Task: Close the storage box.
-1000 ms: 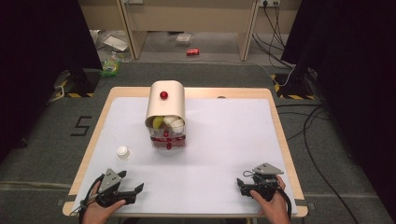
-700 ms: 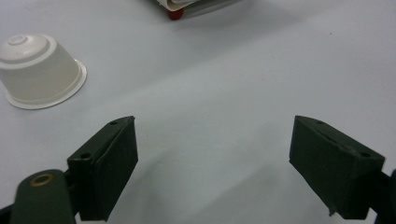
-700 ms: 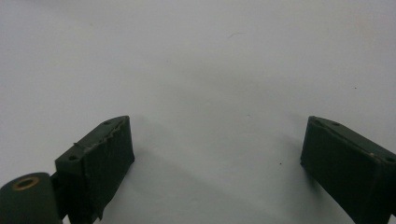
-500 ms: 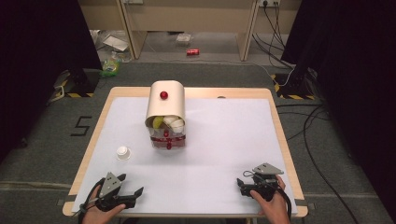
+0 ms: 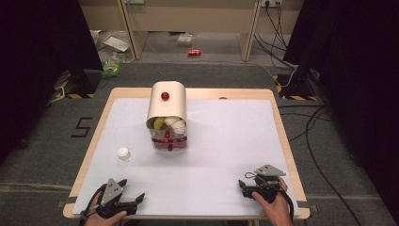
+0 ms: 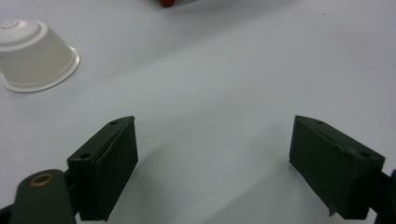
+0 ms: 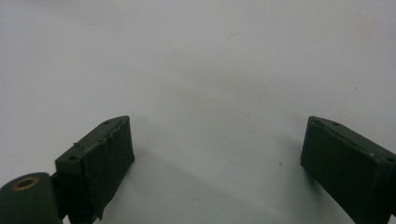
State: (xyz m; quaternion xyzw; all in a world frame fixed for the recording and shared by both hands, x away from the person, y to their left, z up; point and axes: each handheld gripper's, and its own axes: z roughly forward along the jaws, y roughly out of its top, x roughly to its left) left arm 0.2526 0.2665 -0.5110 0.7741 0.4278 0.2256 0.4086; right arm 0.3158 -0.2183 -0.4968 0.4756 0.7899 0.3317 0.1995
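Note:
A beige domed container (image 5: pixel 166 106) with a red knob (image 5: pixel 164 96) on top lies at the middle of the white table (image 5: pixel 226 136). Its open end faces me and shows white and yellow capsules above a clear base with red parts. A small white cup (image 5: pixel 124 153) stands upside down to the left of it, and in the left gripper view the cup (image 6: pixel 36 56) sits ahead and to the left of the jaws. My left gripper (image 5: pixel 133 191) (image 6: pixel 212 135) rests near the front left edge, open, with nothing between its jaws. My right gripper (image 5: pixel 243 187) (image 7: pixel 215 140) rests near the front right edge, open over bare table.
The table's wooden rim (image 5: pixel 282 127) frames the white top. On the floor beyond the table lie a red can (image 5: pixel 194 52), some litter (image 5: pixel 113 44) and cables (image 5: pixel 277 19). Dark screens stand on both sides.
The left gripper has drifted slightly toward the table's near edge. The right gripper, the container and the cup have stayed where they were.

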